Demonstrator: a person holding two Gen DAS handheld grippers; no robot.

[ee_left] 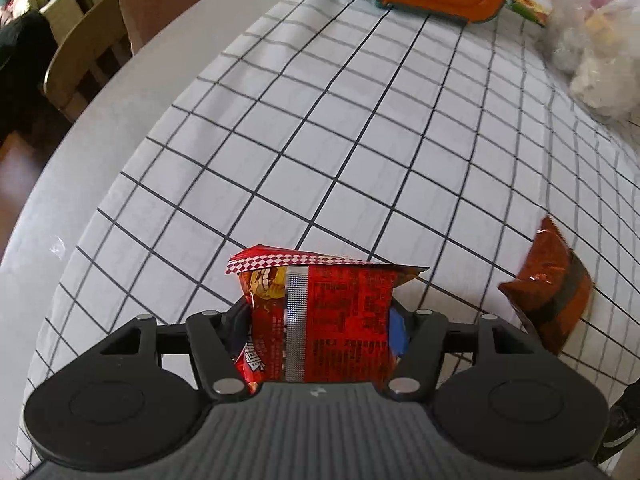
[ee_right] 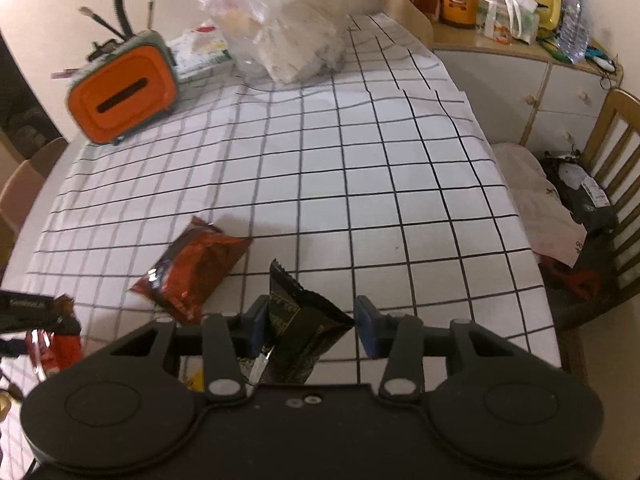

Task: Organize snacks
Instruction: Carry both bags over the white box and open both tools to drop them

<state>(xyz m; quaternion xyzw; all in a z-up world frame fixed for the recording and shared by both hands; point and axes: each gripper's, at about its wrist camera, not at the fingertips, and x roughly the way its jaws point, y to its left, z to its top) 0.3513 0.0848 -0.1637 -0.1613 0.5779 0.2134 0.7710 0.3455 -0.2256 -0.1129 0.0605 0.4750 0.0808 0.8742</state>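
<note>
My left gripper (ee_left: pixel 320 328) is shut on a red snack packet (ee_left: pixel 340 320), which stands upright between the pads, lifted off the checked tablecloth (ee_left: pixel 320 140). My right gripper (ee_right: pixel 310 328) is shut on a black snack packet (ee_right: pixel 300 332): the blue pads press its crumpled sides and it hangs tilted above the cloth. A dark red packet (ee_right: pixel 192 268) lies flat on the cloth between both grippers and shows again as the dark red packet (ee_left: pixel 552 288) at the right of the left wrist view. The red packet (ee_right: pixel 56 348) in my left gripper shows at the left edge of the right wrist view.
An orange-fronted box (ee_right: pixel 124 96) with a slot stands at the table's far left. A clear plastic bag (ee_right: pixel 280 20) sits behind it, next to a flat printed box (ee_right: pixel 204 52). A wooden chair (ee_right: pixel 608 184) and a crowded cabinet (ee_right: pixel 520 60) stand to the right.
</note>
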